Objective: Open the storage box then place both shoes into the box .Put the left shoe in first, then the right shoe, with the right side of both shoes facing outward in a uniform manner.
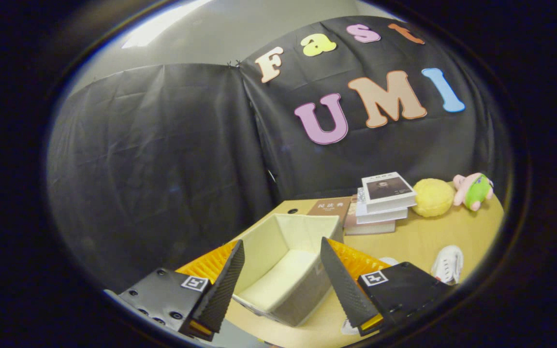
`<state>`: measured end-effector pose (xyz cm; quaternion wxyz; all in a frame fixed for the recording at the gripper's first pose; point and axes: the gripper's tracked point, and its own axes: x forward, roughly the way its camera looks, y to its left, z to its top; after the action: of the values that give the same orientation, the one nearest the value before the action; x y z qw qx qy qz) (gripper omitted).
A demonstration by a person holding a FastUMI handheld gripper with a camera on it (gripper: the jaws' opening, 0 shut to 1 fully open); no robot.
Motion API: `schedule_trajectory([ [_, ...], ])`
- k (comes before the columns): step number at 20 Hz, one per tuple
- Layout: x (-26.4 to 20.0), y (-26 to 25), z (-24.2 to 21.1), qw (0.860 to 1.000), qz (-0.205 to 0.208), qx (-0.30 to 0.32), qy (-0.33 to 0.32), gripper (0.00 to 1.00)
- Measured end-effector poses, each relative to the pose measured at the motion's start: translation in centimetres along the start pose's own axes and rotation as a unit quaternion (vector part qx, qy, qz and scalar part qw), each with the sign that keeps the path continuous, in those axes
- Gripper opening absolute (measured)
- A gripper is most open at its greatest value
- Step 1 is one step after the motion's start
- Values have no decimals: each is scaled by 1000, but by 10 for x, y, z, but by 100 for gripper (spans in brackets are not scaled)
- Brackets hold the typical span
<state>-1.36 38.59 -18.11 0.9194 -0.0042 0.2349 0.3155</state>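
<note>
Presently: one storage box, lid off, on a tan table, with the gripper spread wide above it, grasping nothing.

Box: one, rectangular, grey fabric outside, cream lining, interior bare (nothing lies in it); it sits just ahead of and between the two fingers. Shoes: one white shoe counted, lying on the table beyond the right finger, well apart from the box; whether left or right cannot be told. Books: a stack of three, with a brown book beside it, behind the box. Soft toys: one yellow ball, one pink-and-green plush, near the stack.
</note>
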Motion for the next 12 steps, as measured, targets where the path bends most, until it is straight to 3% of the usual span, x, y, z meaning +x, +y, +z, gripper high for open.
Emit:
schedule_trajectory([
  [7, -38, -102, -50, 991, -119, 0, 63, 98],
  [12, -48, -139, -91, 981, -151, 7, 123, 98],
])
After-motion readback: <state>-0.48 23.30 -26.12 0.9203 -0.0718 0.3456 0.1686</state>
